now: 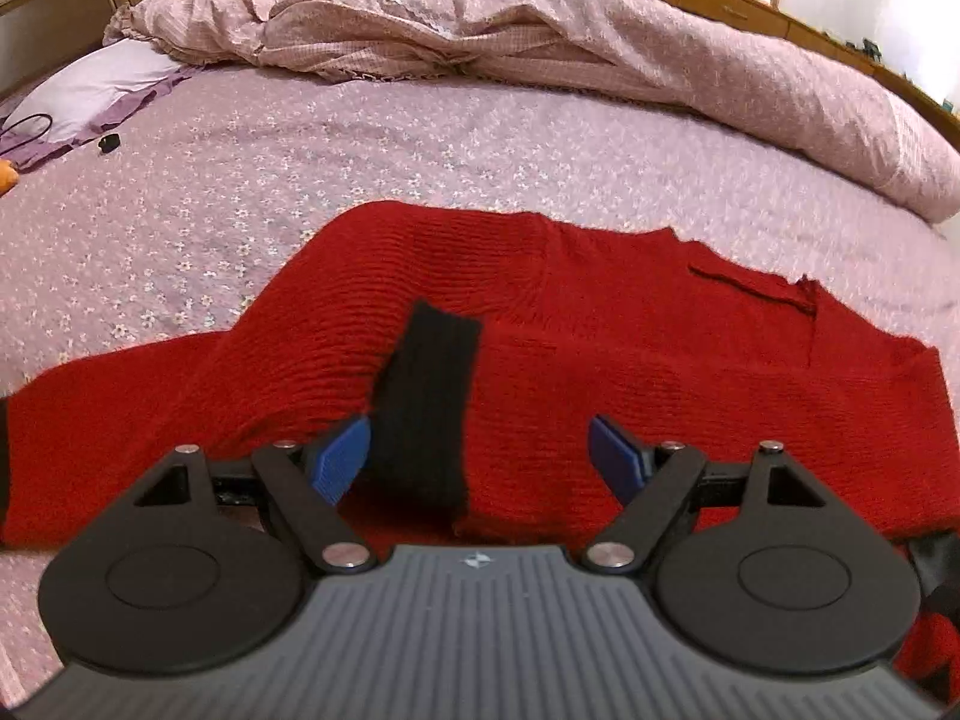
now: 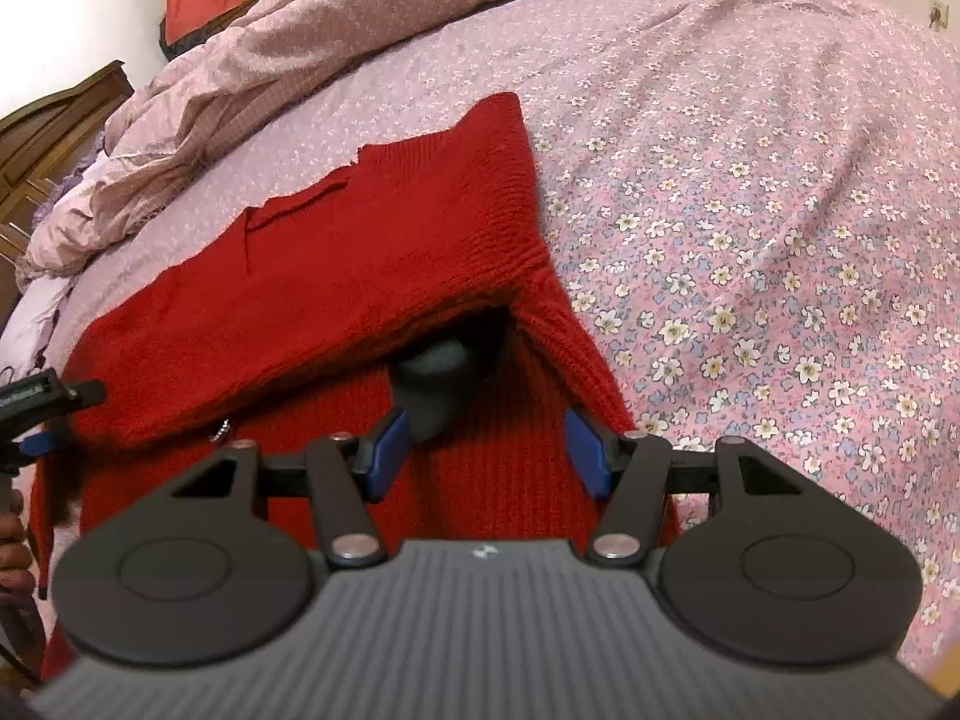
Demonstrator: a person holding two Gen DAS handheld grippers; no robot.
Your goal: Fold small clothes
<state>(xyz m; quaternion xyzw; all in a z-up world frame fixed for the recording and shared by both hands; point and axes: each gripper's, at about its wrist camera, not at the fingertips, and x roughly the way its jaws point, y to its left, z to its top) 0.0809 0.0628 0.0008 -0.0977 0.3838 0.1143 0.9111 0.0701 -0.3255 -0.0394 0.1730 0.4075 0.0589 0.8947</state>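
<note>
Red sweater on bed: long axis crosswise, black cuff betw. open L tongs. R tongs open, empty, hem-side.

Sweater red rib knit, cuff black. Bed sheet pink-lilac, small white and blue flowers. Duvet dusty pink, fine print. Tongs black, blue pads.

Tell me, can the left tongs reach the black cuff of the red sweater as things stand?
Probably yes. The left tongs are open, and the black cuff lies on the red sweater just beside the left pad, with nothing covering it.
</note>
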